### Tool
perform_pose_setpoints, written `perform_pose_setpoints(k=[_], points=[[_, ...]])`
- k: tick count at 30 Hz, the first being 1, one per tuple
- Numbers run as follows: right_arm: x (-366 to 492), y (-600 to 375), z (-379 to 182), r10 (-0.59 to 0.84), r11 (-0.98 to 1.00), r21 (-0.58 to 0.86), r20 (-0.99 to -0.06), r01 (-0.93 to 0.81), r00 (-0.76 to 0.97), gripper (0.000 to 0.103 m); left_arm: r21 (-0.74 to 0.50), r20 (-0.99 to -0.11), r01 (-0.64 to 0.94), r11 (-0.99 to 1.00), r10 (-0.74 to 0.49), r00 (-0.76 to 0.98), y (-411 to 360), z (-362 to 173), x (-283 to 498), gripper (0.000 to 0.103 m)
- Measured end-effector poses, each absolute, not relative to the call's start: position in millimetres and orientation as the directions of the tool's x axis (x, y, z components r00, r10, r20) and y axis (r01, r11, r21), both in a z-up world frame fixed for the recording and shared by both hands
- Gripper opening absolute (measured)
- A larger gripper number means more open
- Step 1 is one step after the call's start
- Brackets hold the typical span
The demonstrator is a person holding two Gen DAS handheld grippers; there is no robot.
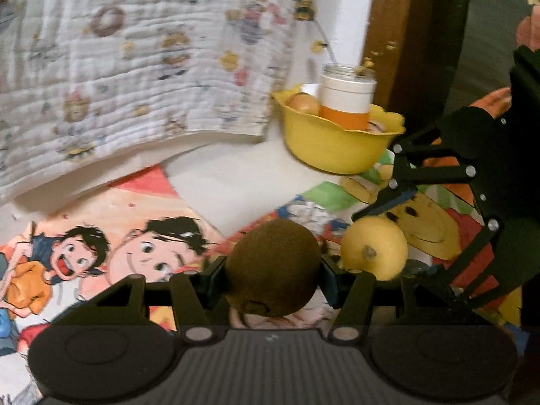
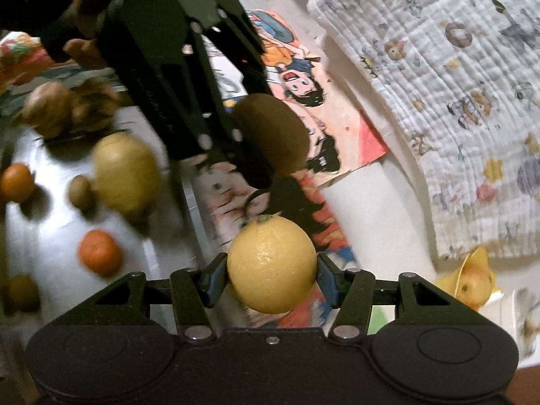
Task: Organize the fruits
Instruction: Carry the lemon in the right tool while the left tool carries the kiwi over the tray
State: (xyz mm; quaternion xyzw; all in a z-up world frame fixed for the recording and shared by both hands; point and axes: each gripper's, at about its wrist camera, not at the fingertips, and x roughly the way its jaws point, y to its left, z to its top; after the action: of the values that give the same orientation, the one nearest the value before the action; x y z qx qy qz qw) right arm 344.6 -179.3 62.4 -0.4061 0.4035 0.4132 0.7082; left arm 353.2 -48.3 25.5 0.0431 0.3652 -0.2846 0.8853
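Plainly the yellow bowl point(image 1: 332, 145) ahead is already crowded by a jar point(image 1: 347, 99) and an onion-like fruit point(image 1: 303, 103), so, as I judge it, a piece dropped in carelessly could roll off its rim onto the cartoon-printed mat point(image 1: 101, 253). Smaller risk lies in the two claws flying close together, where a bump could knock fruit loose. Left claw point(image 1: 273, 275) is part-closed, clamping a kiwi point(image 1: 273, 270) by its sides; right claw point(image 2: 271, 275) likewise grips a lemon point(image 2: 271, 265), both carried aloft.

In the left wrist view, bare white surface point(image 1: 216, 182) lies open at centre; the yellow bowl point(image 1: 334, 145), crowded by a jar point(image 1: 347, 99), and the right gripper point(image 1: 374, 233) block the right.
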Motion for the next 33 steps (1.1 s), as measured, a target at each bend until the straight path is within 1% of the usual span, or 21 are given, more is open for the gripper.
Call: perform_pose_setpoints(k=[6, 12, 17, 23, 33], points=[[293.0, -192.8, 69.3, 0.265, 0.334, -0.209, -0.915, -0.919, 0.304, 0.057, -0.14, -0.683, 0.568, 0.811, -0.495, 0.537, -67.3, 21.4, 337.8, 0.06], [267.9, -213.1, 68.7, 0.277, 0.365, -0.187, -0.913, -0.912, 0.298, 0.057, -0.138, -0.697, 0.587, 0.797, -0.5, 0.515, -85.6, 14.2, 324.9, 0.06], [258.7, -222.1, 70.5, 0.286, 0.381, -0.175, -0.912, -0.908, 0.296, 0.057, -0.135, -0.7, 0.626, 0.768, -0.521, 0.488, -97.7, 11.6, 312.1, 0.06], [257.2, -232.2, 69.7, 0.286, 0.422, -0.142, -0.916, -0.895, 0.28, 0.057, -0.092, -0.73, 0.654, 0.751, -0.498, 0.468, -106.7, 8.2, 300.1, 0.06], [255.6, -232.4, 67.7, 0.295, 0.421, -0.134, -0.915, -0.897, 0.275, 0.057, -0.027, -0.767, 0.688, 0.725, -0.457, 0.451, -116.0, 4.4, 293.5, 0.061]])
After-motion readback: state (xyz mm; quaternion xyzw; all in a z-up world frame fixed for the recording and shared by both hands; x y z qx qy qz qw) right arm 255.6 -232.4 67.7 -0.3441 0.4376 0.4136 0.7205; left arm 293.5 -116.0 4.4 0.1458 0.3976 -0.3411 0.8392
